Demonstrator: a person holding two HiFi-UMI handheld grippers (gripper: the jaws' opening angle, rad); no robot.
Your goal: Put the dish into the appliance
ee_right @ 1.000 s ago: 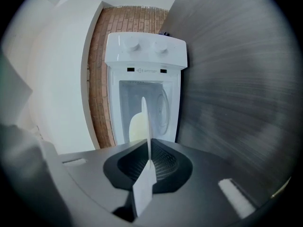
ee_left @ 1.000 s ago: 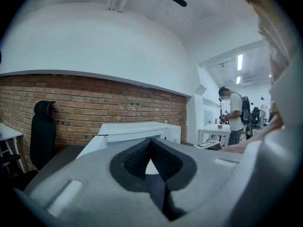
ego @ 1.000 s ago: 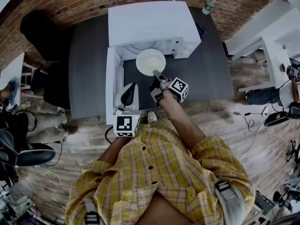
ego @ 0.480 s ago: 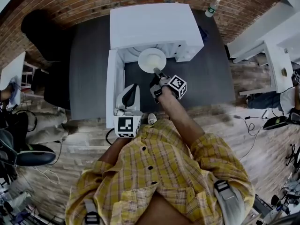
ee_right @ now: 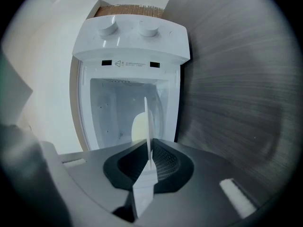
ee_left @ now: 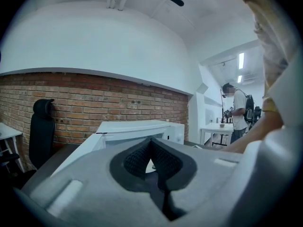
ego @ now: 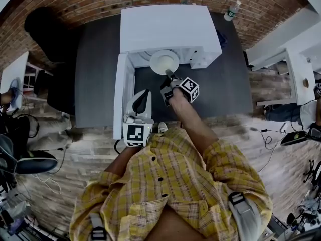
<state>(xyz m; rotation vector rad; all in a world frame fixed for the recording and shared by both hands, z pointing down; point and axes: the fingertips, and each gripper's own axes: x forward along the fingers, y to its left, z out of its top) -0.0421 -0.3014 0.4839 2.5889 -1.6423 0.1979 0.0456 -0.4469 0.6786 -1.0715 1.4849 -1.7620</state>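
Left gripper [ee_left: 151, 157] sits by the open door [ego: 122, 92], jaws together, nothing btwn them. Right gripper [ee_right: 149, 162] is clamped on the plate [ego: 164, 62] by a thin bit of rim; plate is at the microwave [ego: 168, 29] mouth, approx. halfway in. Risk: plate pivots or slips in that narrow pinch, or clips the opening's edge if tilted.
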